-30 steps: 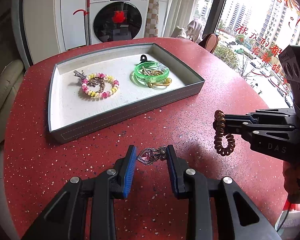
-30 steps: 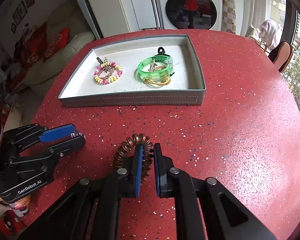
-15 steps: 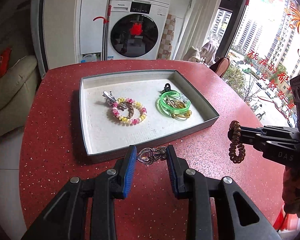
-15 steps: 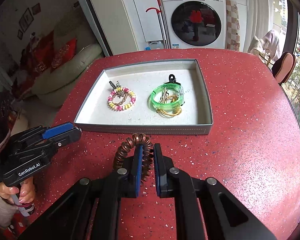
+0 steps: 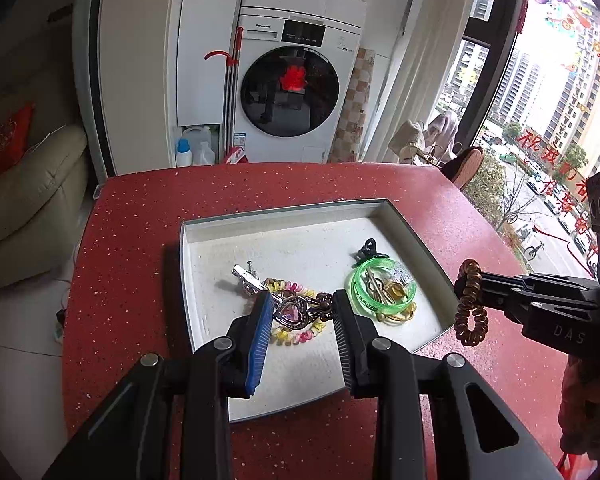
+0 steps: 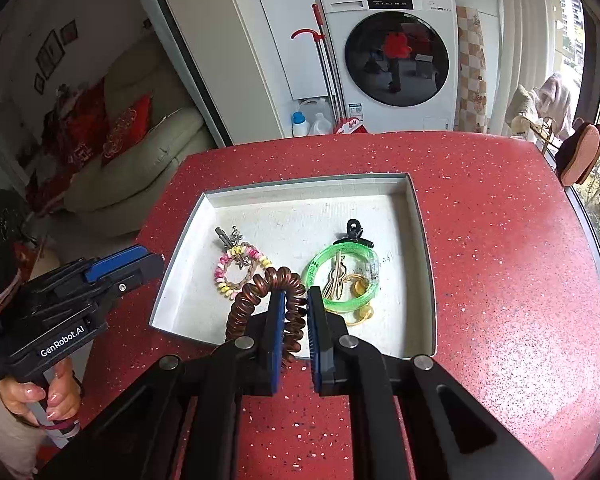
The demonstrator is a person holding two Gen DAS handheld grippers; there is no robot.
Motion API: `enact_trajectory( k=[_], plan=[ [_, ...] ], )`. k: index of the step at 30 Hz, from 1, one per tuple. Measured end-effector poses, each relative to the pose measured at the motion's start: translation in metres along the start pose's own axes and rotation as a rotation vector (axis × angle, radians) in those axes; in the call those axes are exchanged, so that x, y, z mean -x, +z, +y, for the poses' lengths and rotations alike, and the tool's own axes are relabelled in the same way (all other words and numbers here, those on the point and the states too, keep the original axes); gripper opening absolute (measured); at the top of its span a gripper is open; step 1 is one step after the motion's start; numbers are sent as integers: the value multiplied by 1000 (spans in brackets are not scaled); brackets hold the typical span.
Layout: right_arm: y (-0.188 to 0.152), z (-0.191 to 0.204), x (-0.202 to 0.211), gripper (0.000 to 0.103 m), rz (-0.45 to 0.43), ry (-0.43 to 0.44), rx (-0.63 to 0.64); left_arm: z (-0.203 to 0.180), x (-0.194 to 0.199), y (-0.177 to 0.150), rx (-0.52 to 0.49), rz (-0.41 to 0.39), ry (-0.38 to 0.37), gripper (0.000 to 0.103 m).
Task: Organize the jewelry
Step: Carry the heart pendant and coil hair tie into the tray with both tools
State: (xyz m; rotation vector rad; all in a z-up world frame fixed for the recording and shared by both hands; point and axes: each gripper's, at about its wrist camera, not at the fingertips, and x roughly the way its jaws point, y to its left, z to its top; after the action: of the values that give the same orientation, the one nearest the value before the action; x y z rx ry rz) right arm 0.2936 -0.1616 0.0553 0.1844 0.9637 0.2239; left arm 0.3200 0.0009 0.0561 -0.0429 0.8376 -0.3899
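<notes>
While both grippers hang over the near part of the tray (image 6: 424,264), each carries one piece. Left gripper (image 5: 302,314): jaws part-closed on a heart clip (image 5: 290,314), pink stone, dark metal frame, pinched by its ends between the pads, clear of the tray floor. Right gripper (image 6: 291,304): jaws nearly together, clamped on a brown coil tie (image 6: 256,300); the loop sticks up and left of the blue pad. In the left view the tie (image 5: 470,308) dangles from the right gripper's tip, over the tray's right wall.

Tray grey-walled, white-lined, on a red speckled table (image 6: 500,248). Inside, left: pastel coil tie (image 6: 236,270) with a silver clip (image 6: 230,240) at its far edge. Inside, right: green bangle (image 6: 342,272), gold pieces within and just beside it, black claw clip (image 6: 356,232) touching its far rim.

Beyond the table: washer (image 6: 392,52), detergent bottles, cream sofa on the left, window on the right.
</notes>
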Motion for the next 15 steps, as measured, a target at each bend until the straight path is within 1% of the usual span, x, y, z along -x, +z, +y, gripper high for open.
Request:
enact_trajectory(
  k=[4,11,15],
  plan=[
    [4,-5,-22,12,40,15,-23,3,-19,9,-3,22,17,49],
    [-7,-7,-60,12,118,32,-38,7,-52,-7,17,94,27,49],
    [-10,-5,-74,12,146,37,-40,8,-67,-14,23,118,43,49]
  ],
)
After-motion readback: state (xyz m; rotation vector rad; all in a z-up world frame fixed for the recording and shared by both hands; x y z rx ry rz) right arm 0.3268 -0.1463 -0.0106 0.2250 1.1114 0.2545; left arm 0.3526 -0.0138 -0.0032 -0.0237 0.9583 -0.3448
